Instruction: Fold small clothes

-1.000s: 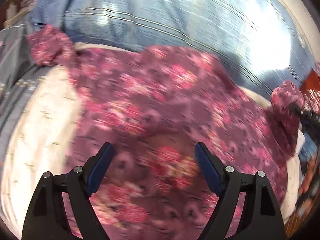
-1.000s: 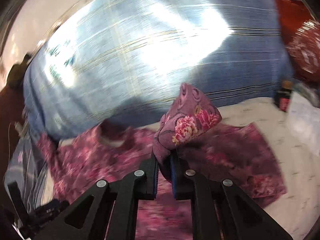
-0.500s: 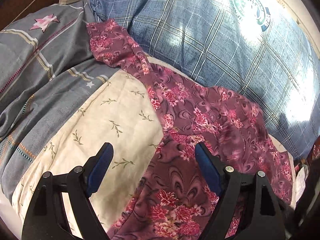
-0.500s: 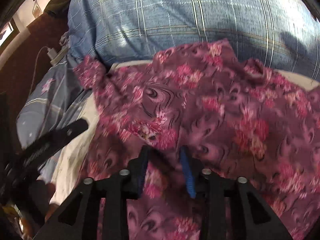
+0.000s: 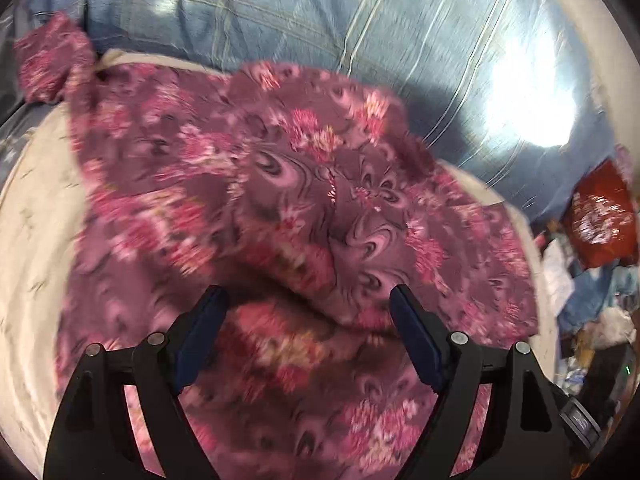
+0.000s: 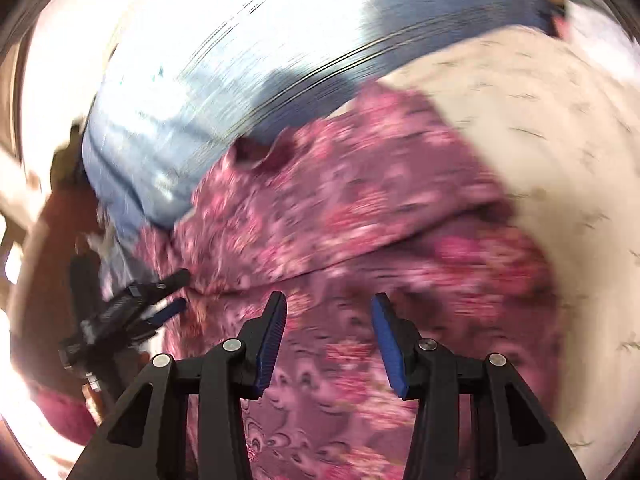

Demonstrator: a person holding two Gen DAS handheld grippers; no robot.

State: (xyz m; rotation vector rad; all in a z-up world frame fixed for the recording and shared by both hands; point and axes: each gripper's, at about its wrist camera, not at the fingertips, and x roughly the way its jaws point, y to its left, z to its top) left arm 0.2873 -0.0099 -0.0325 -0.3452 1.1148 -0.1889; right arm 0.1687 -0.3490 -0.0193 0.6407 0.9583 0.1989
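Observation:
A purple garment with pink flowers (image 5: pixel 280 200) lies spread on the cream sheet, one part folded over the rest. It also shows in the right wrist view (image 6: pixel 360 208), blurred. My left gripper (image 5: pixel 308 312) is open and empty, just above the garment's near part. My right gripper (image 6: pixel 328 320) is open and empty over the garment too. The left gripper (image 6: pixel 160 300) shows at the left of the right wrist view, beside the garment's edge.
A blue checked pillow or quilt (image 5: pixel 360 20) lies behind the garment. The cream sheet (image 6: pixel 540 120) extends to the right. A red bag (image 5: pixel 600 216) and clutter sit at the far right. A grey blanket edge (image 5: pixel 8 140) lies at the left.
My right gripper has let go of the garment corner, opened wide and pulled back. My left gripper swung back over the garment. A folded flap now lies across the garment.

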